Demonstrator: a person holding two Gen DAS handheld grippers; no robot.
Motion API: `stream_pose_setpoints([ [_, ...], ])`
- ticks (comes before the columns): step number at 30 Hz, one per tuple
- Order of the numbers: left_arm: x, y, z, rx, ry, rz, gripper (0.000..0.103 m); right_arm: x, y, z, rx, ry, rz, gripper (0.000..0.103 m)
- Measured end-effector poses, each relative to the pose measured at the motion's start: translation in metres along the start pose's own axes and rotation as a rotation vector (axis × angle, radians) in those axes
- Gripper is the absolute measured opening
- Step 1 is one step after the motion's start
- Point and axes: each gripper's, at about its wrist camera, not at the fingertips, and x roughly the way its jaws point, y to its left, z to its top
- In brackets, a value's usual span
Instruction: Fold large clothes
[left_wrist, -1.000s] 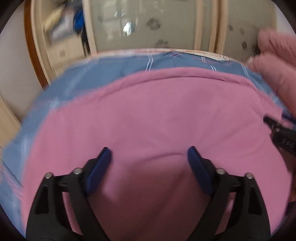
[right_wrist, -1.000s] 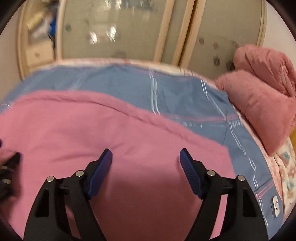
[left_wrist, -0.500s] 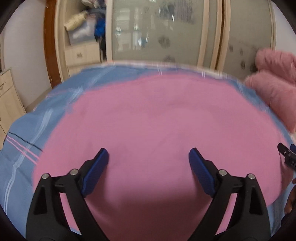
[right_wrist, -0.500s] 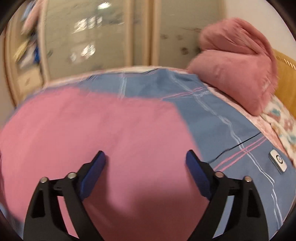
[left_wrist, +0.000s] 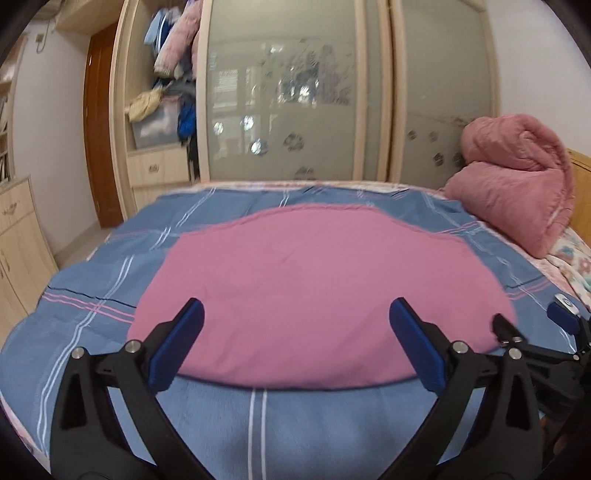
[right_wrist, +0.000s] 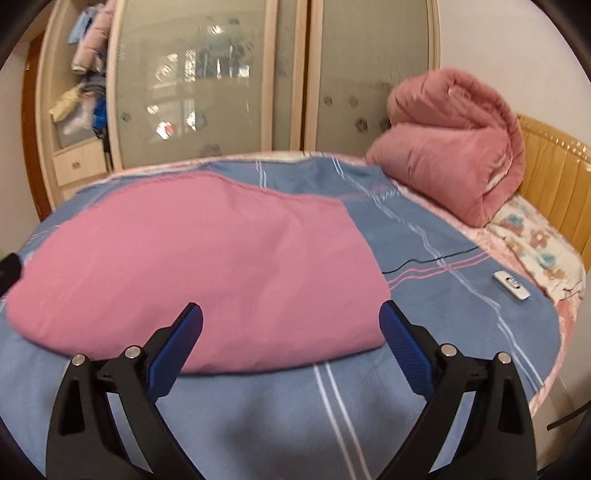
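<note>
A large pink garment (left_wrist: 317, 295) lies folded flat on the blue striped bedspread (left_wrist: 251, 417); it also shows in the right wrist view (right_wrist: 207, 266). My left gripper (left_wrist: 295, 343) is open and empty, held above the garment's near edge. My right gripper (right_wrist: 291, 339) is open and empty, above the garment's near right corner. The right gripper's tip shows at the right edge of the left wrist view (left_wrist: 532, 347).
A rolled pink quilt (right_wrist: 454, 147) lies at the bed's right end by the wooden headboard (right_wrist: 554, 173). A small silver remote (right_wrist: 511, 285) lies on the bedspread (right_wrist: 424, 266) to the right. Wardrobe sliding doors (left_wrist: 351, 92) stand behind the bed.
Both grippers have pulled back and up from the garment toward the near side of the bed. The garment's whole outline and near edge now show. Both stay open.
</note>
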Motion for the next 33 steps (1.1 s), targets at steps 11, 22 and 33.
stream_pose_setpoints([
  [11,-0.068,-0.013,-0.024,-0.007,0.006,0.027,0.101,-0.074,-0.008,-0.008,0.0,-0.061,-0.017,0.102],
  [22,-0.107,-0.019,-0.029,0.01,-0.027,0.02,0.101,-0.1,-0.011,-0.013,0.008,-0.075,-0.03,0.102],
  [33,-0.114,-0.017,-0.028,0.014,-0.034,0.015,0.101,-0.105,-0.006,-0.015,-0.008,-0.081,-0.03,0.102],
])
